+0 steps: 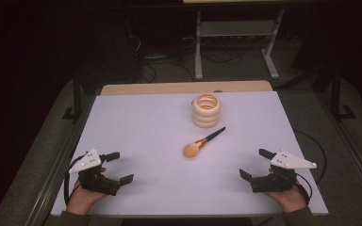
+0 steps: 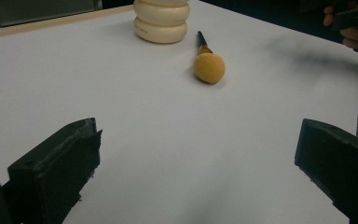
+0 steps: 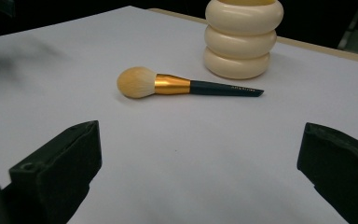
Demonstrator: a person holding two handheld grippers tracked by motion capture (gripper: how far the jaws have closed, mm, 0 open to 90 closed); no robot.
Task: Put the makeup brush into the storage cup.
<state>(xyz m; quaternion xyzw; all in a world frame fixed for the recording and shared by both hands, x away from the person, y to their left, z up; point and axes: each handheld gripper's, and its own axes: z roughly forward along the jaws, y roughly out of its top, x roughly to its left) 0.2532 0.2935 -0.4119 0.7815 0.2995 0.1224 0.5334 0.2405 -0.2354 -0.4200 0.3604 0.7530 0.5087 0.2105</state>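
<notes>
A makeup brush (image 1: 202, 142) with a tan fluffy head, gold ferrule and dark handle lies flat near the middle of the white table; I see the brush (image 2: 209, 65) and again the brush (image 3: 177, 84) from each gripper. Just behind it stands a cream ribbed holder (image 1: 206, 110), open at the top, the holder (image 2: 161, 21) and the holder (image 3: 242, 39) showing closer. My left gripper (image 1: 118, 166) rests at the near left, open and empty. At the near right my right gripper (image 1: 257, 164) is open and empty too. Both are well short of the brush.
The white table top (image 1: 136, 127) has a wooden strip (image 1: 184, 87) along its far edge. Beyond it stand a metal frame's legs (image 1: 235, 42) and cables on a dark floor. The other hand (image 2: 349, 25) shows at the upper right of the left gripper view.
</notes>
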